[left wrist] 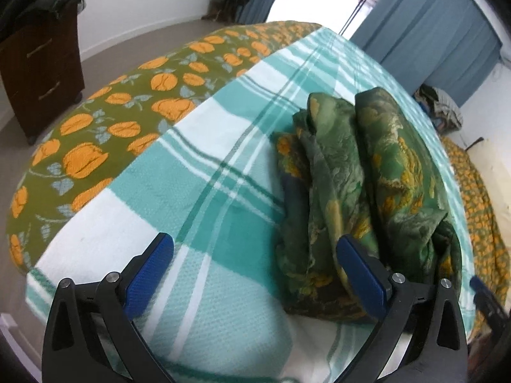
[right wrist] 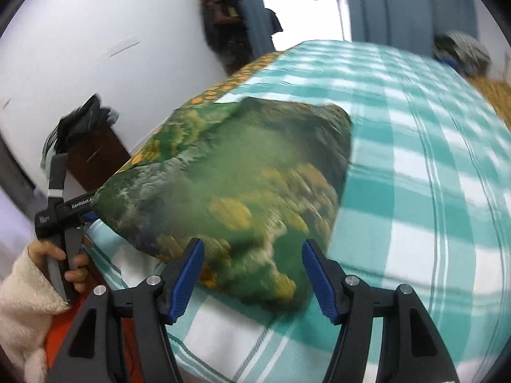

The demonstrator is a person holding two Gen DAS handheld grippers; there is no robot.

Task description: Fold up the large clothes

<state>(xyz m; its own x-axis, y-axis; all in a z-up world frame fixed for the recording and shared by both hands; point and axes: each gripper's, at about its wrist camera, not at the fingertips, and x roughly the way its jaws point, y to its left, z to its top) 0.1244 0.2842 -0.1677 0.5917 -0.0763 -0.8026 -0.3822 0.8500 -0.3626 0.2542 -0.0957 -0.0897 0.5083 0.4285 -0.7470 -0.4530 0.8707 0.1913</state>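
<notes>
A green garment with a yellow flower print (left wrist: 367, 185) lies folded into a thick bundle on a teal and white checked blanket (left wrist: 198, 191) that covers the bed. In the left wrist view the bundle is at about 3 o'clock from the middle of the picture, and several folded layers stand up in ridges. The left gripper (left wrist: 255, 255) has its blue fingers (left wrist: 150, 274) spread wide and holds nothing. Its right finger is just beside the near edge of the bundle, at 5 o'clock; I cannot tell if it touches the cloth.

In the right wrist view the same garment (right wrist: 230, 178) fills the middle and looks flatter, though the picture is blurred. The right gripper (right wrist: 252, 271) is also wide open, with no cloth between its fingers, and the near edge of the bundle lies between them. At 9 o'clock in this view the person's left hand (right wrist: 60, 261), in a cream fleece sleeve (right wrist: 22, 303), grips the handle of the left gripper.

Under the blanket an olive bedspread with orange flowers (left wrist: 95, 140) shows at 10 o'clock in the left view. A dark wooden drawer cabinet (left wrist: 41, 73) stands at 9 o'clock, and blue curtains (left wrist: 431, 25) hang at 1 o'clock.
</notes>
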